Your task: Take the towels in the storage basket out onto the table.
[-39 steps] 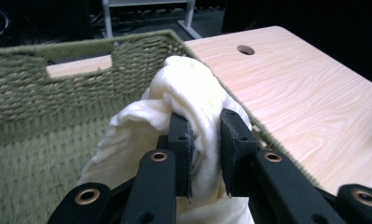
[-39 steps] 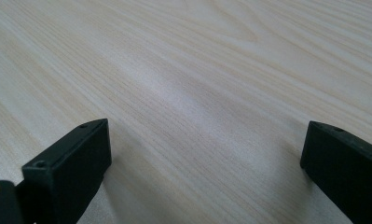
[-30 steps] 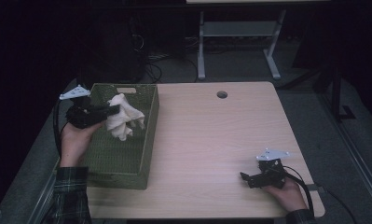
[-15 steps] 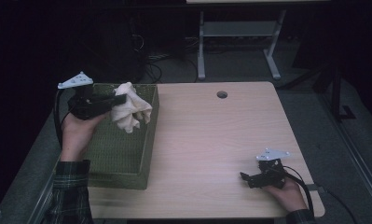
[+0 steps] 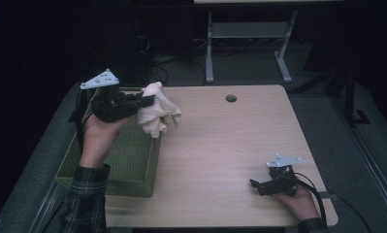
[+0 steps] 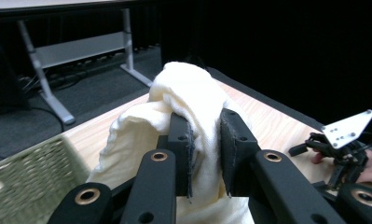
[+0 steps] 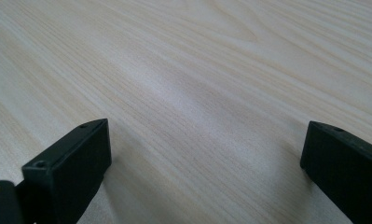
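Cloths: one cream cloth [image 5: 157,114]
Baskets: one green basket [image 5: 133,165] on worktop [image 5: 230,145]
Left hand-held gripper [image 5: 150,101]: narrow, clamping the cloth
Right hand-held gripper [image 5: 255,184]: jaws wide, empty, on worktop

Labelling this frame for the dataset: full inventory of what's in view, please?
cloth: 1, cream, bunched, held in the air over the basket's right edge
basket: 1, green woven, left end of the table
table: 1, light wood, with a round cable hole near the far edge
metal frame: 1, grey, on the floor behind the table
cables: several, dark, on the floor behind the basket
left gripper: 1, black, jaws shut on the cloth, grey plate on top
right gripper: 1, black, jaws open, low over the table near the right corner
hands: 2, left in a plaid sleeve, right
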A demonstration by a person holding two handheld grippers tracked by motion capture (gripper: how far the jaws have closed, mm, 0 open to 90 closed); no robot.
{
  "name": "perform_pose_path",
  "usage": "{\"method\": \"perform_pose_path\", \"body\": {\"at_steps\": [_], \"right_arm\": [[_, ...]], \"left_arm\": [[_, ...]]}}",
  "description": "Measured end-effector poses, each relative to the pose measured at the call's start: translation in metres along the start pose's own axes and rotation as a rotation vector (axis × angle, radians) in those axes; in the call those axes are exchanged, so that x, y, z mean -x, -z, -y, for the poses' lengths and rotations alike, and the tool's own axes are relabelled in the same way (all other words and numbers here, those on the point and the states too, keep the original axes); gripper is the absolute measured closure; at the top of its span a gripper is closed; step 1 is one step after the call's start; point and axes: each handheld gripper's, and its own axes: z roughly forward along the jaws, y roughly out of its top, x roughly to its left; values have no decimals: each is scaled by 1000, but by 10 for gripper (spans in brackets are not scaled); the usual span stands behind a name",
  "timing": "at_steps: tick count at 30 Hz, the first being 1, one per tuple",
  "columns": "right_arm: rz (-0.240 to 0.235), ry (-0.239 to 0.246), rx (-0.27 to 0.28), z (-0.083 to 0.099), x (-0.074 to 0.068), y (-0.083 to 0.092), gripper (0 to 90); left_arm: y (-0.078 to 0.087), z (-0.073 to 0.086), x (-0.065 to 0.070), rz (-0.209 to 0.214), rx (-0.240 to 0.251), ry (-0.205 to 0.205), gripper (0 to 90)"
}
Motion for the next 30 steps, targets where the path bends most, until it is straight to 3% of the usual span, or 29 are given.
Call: {"method": "perform_pose_path", "body": {"at_steps": [12, 22, 27, 30], "right_arm": [[0, 1, 0, 0, 0, 0, 13], [-1, 0, -1, 0, 0, 0, 13], [-1, -1, 0, 0, 0, 0, 13], [-1, -1, 0, 0, 0, 0, 13]], "left_arm": [[-43, -1, 32, 77, -16, -12, 758], [-82, 17, 59, 94, -54, -6, 757], [-98, 31, 67, 54, -85, 0, 758], [-109, 42, 71, 56, -96, 10, 757]]}}
